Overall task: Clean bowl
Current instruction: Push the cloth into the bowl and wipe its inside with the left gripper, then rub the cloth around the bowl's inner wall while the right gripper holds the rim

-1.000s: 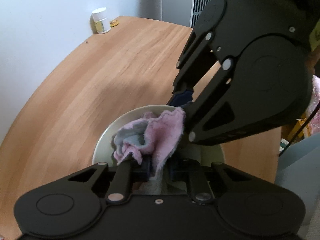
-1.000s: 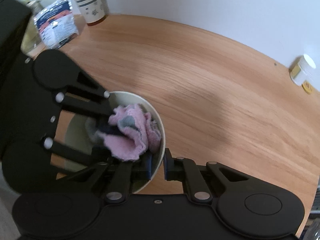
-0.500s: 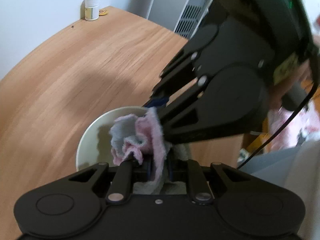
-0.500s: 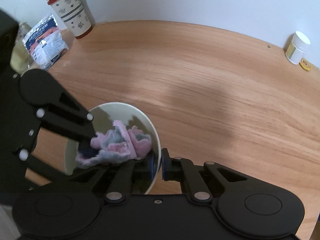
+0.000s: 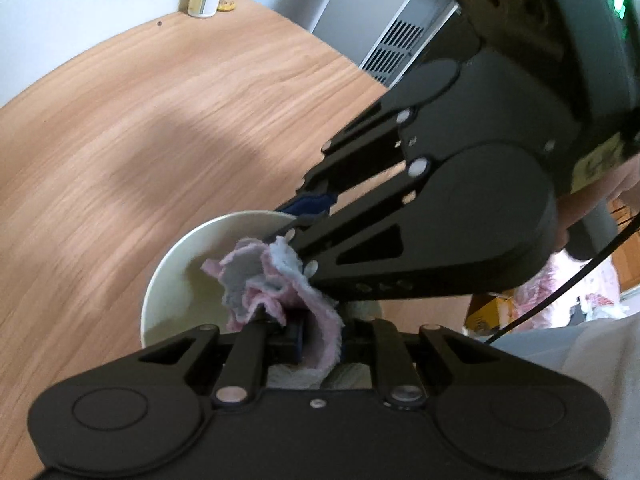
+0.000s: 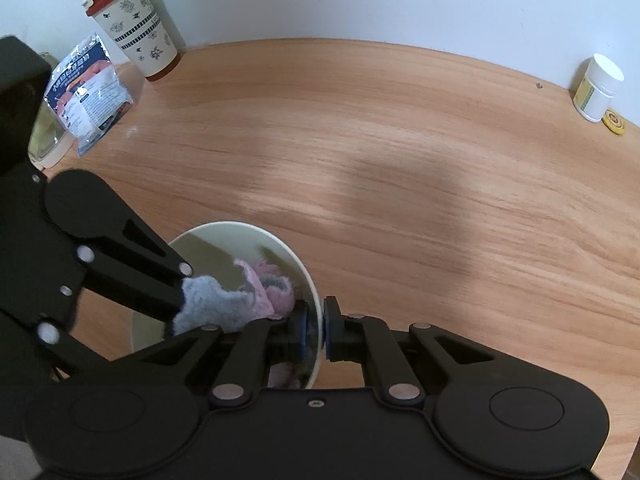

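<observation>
Left wrist view: the left gripper (image 5: 316, 336) is clamped on the pink-and-grey cloth (image 5: 276, 284), bunched inside the cream bowl (image 5: 180, 272); 0.5 s ago the bowl sat lower in frame.

Right wrist view: the right gripper (image 6: 316, 330) pinches the bowl's (image 6: 224, 240) rim above the wooden table (image 6: 400, 160). The cloth (image 6: 224, 304) now spreads greyer, further left.

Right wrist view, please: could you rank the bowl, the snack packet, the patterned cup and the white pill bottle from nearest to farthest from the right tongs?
1. Bowl: its rim is pinched between the right tongs.
2. Snack packet: far left, beside the cup.
3. Patterned cup: back left, against the wall.

White pill bottle: back right corner; too close to call against the cup.
</observation>
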### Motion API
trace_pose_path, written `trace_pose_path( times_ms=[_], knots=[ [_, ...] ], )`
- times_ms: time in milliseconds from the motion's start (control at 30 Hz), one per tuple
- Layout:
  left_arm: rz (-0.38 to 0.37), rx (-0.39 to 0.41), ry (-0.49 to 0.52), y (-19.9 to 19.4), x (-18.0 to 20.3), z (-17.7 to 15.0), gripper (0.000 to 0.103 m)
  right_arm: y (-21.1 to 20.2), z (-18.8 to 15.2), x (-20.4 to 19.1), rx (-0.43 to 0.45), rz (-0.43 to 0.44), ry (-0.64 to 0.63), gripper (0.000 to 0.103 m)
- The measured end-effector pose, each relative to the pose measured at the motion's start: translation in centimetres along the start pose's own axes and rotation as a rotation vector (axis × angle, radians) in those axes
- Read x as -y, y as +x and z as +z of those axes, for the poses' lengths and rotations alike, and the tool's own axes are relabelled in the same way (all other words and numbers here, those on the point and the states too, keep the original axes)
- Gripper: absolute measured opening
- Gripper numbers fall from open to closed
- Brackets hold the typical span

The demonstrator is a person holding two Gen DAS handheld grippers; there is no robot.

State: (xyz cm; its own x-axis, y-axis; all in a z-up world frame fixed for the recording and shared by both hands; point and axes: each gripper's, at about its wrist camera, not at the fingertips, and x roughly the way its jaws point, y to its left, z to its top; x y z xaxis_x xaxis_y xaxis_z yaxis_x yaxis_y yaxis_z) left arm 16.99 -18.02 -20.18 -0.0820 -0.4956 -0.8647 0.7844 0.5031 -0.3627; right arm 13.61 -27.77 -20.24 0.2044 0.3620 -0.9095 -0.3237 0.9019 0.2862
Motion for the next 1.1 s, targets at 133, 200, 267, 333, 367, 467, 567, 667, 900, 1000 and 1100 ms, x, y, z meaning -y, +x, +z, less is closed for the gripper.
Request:
trace_pose_path(
  times_ms=[133,200,267,333,367,467,567,667,900,1000,1100],
  knots=[
    [0.047,-0.001,0.023,0.6,0.3,-0.2,0.012,0.0,0.1,0.0,-0.005,0.001,-0.018,0.011],
    [0.081,-0.004,0.052,0.9,0.7,-0.2,0.012,-0.1,0.1,0.1,-0.009,0.000,-0.033,0.010],
    [0.111,-0.011,0.077,1.1,1.0,-0.1,0.012,-0.1,0.1,0.0,-0.015,-0.004,-0.055,0.010],
    [0.141,-0.021,0.097,1.3,1.3,0.0,0.013,-0.2,0.1,0.1,-0.016,-0.007,-0.066,0.010],
    [0.155,-0.029,0.101,1.3,1.5,0.0,0.013,-0.3,0.0,0.0,-0.016,-0.010,-0.071,0.010],
    [0.229,-0.066,0.129,1.2,1.9,0.0,0.013,-0.4,-0.3,-0.1,-0.014,-0.021,-0.086,0.009],
    [0.277,-0.088,0.159,0.9,2.0,-0.3,0.013,-0.5,-0.6,-0.4,-0.014,-0.035,-0.108,0.009],
    [0.297,-0.112,0.224,0.5,2.6,-0.6,0.013,-0.6,-0.7,-0.7,-0.016,-0.043,-0.128,0.009],
    [0.318,-0.129,0.209,-1.3,2.4,-0.3,0.013,-0.7,-1.2,-1.2,0.004,-0.064,-0.184,0.010],
    [0.314,-0.133,0.192,-1.7,2.2,0.1,0.013,-0.8,-1.2,-1.0,0.002,-0.051,-0.178,0.010],
    [0.317,-0.148,0.204,-2.7,2.8,-0.7,0.013,-0.8,-1.2,-1.0,0.001,-0.053,-0.179,0.010]
  ],
)
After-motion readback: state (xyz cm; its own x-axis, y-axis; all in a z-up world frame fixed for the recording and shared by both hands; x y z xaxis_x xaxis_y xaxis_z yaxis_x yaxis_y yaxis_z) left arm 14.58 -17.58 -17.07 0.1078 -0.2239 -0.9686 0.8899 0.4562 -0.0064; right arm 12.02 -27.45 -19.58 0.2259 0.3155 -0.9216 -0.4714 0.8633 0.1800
